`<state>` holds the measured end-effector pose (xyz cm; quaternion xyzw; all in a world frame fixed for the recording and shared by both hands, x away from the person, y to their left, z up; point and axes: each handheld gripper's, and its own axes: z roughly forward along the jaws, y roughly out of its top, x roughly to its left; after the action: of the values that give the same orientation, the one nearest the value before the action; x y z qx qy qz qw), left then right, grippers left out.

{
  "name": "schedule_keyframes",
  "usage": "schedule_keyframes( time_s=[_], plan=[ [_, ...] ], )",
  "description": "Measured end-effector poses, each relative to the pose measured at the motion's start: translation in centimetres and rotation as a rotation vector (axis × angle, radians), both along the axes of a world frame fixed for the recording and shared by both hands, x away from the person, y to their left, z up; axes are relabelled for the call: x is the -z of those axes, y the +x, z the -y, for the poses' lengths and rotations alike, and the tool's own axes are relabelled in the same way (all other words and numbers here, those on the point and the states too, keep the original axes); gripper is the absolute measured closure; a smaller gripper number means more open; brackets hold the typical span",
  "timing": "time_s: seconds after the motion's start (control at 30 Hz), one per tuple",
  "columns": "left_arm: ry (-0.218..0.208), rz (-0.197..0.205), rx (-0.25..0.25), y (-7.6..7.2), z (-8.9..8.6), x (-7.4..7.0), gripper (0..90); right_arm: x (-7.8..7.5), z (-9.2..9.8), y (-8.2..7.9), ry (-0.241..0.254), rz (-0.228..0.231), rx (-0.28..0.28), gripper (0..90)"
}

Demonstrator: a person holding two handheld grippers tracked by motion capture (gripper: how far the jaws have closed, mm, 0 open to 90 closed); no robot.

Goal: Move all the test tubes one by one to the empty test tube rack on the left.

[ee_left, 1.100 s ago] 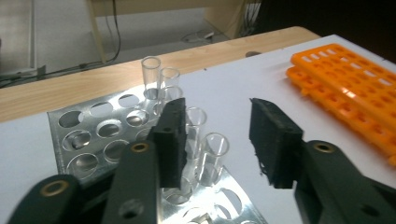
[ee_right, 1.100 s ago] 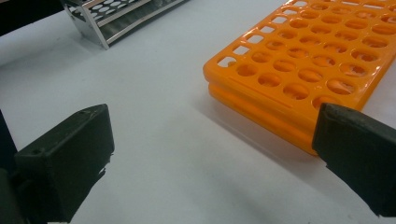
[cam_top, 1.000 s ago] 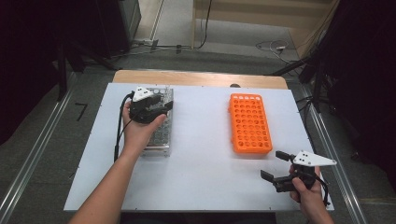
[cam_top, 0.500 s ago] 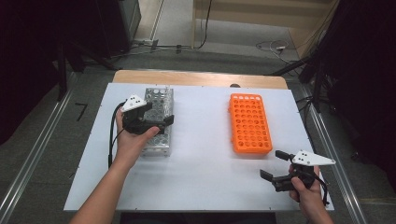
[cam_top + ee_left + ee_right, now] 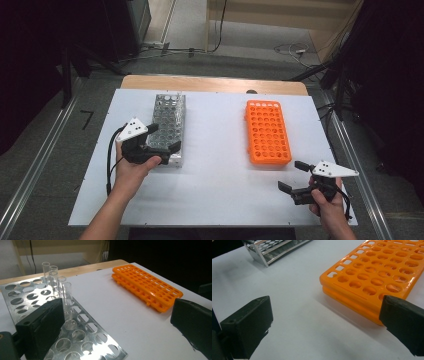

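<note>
A metal tube rack (image 5: 167, 120) lies on the left of the white table (image 5: 220, 165). Several clear glass tubes (image 5: 57, 285) stand at its far end in the left gripper view. My left gripper (image 5: 162, 138) hovers over the rack's near end; its jaws have just been opening and now stand wide, with nothing between them (image 5: 117, 330). An orange tube rack (image 5: 267, 131) with bare holes lies on the right. My right gripper (image 5: 294, 176) is open near the front right, just short of the orange rack (image 5: 382, 272), with bare table between its jaws (image 5: 324, 325).
A wooden strip (image 5: 210, 82) borders the table's far edge. Metal rails (image 5: 350, 150) run along both sides, and cables lie on the floor behind. The metal rack's corner (image 5: 274, 247) appears at the top left of the right gripper view.
My left gripper has drawn back along the metal rack toward the person, from its middle to its near end, and its jaws now stand wider. The right gripper has stayed in place.
</note>
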<state>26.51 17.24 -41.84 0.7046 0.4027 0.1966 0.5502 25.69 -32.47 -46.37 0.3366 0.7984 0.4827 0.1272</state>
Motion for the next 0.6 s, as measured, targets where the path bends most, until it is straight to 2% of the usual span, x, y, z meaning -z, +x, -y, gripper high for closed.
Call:
schedule_keyframes(
  time_s=[0.37,0.6],
  plan=[
    [-0.01,0.021,0.008,-3.3,-0.8,0.8,0.0,0.1,0.1,0.1,-0.004,0.001,0.008,0.0],
    [-0.01,0.024,-0.02,-5.0,-1.9,1.9,0.0,0.1,0.2,0.2,-0.004,-0.001,0.017,0.0]
  ],
)
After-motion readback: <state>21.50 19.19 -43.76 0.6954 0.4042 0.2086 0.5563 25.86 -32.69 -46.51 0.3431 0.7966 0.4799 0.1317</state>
